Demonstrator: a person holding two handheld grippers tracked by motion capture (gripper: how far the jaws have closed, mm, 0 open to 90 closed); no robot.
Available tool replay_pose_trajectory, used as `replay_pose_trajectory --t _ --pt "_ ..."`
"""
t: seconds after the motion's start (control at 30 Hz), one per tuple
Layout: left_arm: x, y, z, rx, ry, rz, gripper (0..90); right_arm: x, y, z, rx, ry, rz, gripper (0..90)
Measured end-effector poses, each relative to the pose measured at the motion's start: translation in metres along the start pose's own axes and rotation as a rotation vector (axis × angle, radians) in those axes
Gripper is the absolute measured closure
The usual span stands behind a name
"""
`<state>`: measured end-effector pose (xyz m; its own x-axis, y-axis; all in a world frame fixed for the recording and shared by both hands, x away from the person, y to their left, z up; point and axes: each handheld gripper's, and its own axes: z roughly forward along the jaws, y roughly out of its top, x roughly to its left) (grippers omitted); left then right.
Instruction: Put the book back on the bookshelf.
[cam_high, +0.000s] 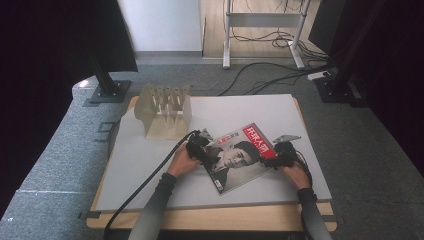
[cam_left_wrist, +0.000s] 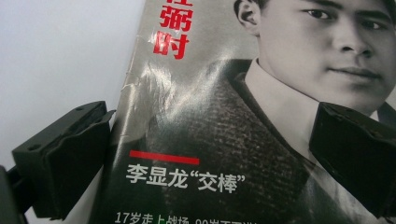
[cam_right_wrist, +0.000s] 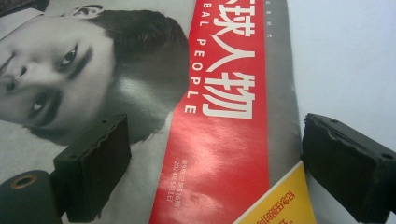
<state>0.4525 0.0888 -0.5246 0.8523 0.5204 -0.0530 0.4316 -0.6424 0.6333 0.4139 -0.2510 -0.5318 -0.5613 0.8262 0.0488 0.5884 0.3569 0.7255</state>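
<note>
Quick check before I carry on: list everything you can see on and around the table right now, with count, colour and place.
Magazine: one, grey portrait cover with red title band, lying flat and angled at the table's near centre.
Rack: one, beige, slotted, standing at the far left of the board.
Table board: one, pale grey top on a wooden edge.
Monitor stands: two, black, on the floor at far left and far right.
Cables: several, black, on the grey carpet beyond the table.
Left tongs: black, open, jaws astride the magazine's left edge.
Right tongs: black, open, jaws astride its red-band edge.
Forearms: two, grey sleeves, entering from the near side.
</note>
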Motion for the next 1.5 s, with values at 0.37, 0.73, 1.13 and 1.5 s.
replay_pose_trajectory --t 0.37,0.73,1.13,1.5 --pt "-0.018 -0.024 -0.020 0.006 0.010 -0.014 0.0 0.025 -0.008 -0.006 -0.002 0.023 -0.024 7.8" --pt "-0.037 -0.050 -0.040 0.005 0.016 -0.020 0.0 0.052 -0.016 -0.013 -0.003 0.056 -0.056 7.5" --pt "-0.043 -0.052 -0.041 0.005 0.029 -0.031 0.0 0.058 -0.030 -0.045 0.022 0.026 -0.093 7.6" --pt "-0.059 -0.063 -0.050 0.011 0.014 -0.023 0.0 0.059 -0.034 -0.041 0.033 -0.015 -0.107 5.8"
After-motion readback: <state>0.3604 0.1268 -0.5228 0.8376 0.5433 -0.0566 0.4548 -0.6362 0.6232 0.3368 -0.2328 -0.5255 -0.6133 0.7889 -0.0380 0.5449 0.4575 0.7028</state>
